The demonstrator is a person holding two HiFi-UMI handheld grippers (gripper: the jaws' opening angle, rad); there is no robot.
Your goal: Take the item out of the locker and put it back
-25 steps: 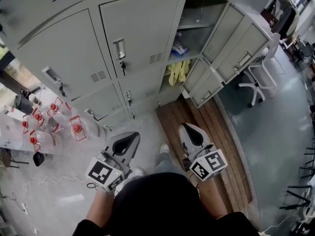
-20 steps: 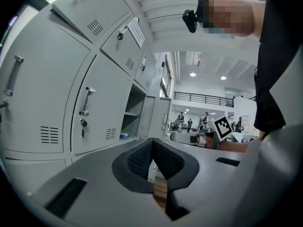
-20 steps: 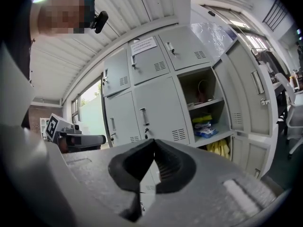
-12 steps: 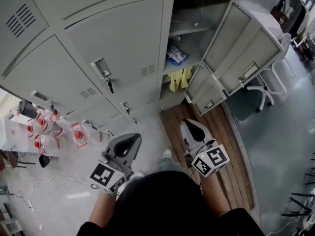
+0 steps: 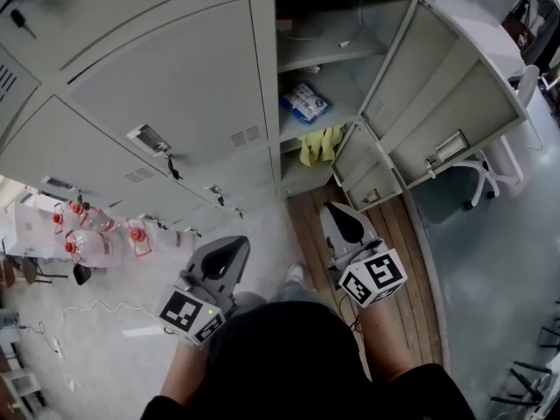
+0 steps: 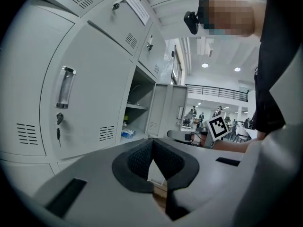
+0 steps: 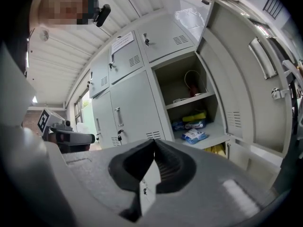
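Observation:
The open locker compartment (image 5: pixel 346 68) stands ahead and slightly right of me in the head view. A blue and white packet (image 5: pixel 305 103) lies on its lower shelf, and something yellow (image 5: pixel 318 144) hangs in the compartment below. The right gripper view shows the same packet (image 7: pixel 194 136) with a yellow and blue pack (image 7: pixel 195 118) behind it. My left gripper (image 5: pixel 229 250) and right gripper (image 5: pixel 337 217) are both held low in front of my body, well short of the lockers. Each is shut with nothing between its pads; the jaws meet in both gripper views (image 6: pixel 152 143) (image 7: pixel 155 145).
Two open locker doors (image 5: pixel 437 86) (image 5: pixel 372 169) swing out to the right. Closed grey lockers (image 5: pixel 166 68) fill the left. A wooden platform (image 5: pixel 385 252) lies on the floor under the right gripper. An office chair (image 5: pixel 490 160) stands far right, red-capped bottles (image 5: pixel 87 234) far left.
The lockers have come nearer and the open compartment has shifted towards the middle of the head view. Both grippers travelled forward with me, still shut and empty.

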